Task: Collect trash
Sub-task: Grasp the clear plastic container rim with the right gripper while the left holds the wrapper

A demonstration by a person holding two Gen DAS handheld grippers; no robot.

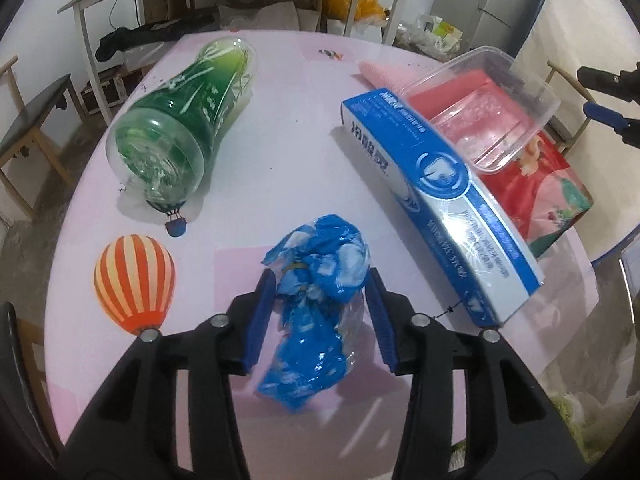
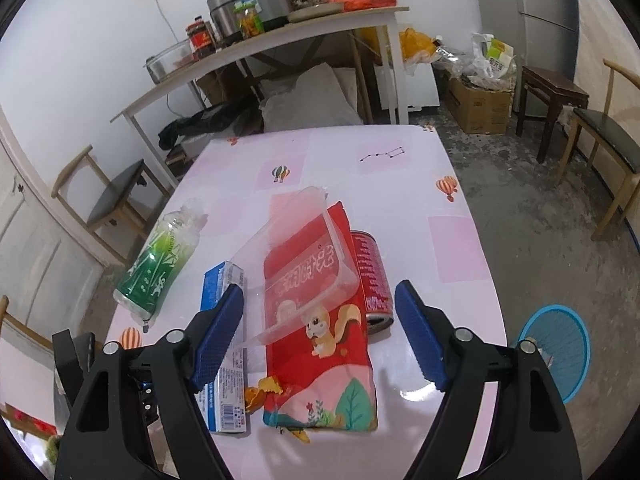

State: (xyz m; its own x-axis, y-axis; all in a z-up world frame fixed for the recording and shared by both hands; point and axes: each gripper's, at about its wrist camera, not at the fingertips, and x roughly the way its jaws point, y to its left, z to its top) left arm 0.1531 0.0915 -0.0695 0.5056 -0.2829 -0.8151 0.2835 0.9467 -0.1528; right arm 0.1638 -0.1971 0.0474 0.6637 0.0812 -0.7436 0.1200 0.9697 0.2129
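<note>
Two claws work the pink counter (image 1: pixel 280 152): the left claw (image 1: pixel 322 300) straddles a crumpled blue plastic wrapper (image 1: pixel 316 304), jaws apparently not yet pinching it, while the right claw (image 2: pixel 320 336) hangs released above the clear plastic tray (image 2: pixel 296 256), probably choosing its pick.

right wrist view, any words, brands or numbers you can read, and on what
Snack bag: large white Chinese characters, partly behind the clear tub, not readable through it.
Blue box: small print and a barcode, too small to read.
Red can: white vertical print, too blurred.
Green bottle: white lettering on the label, too blurred.
Jars on the shelf: labels too small.
</note>
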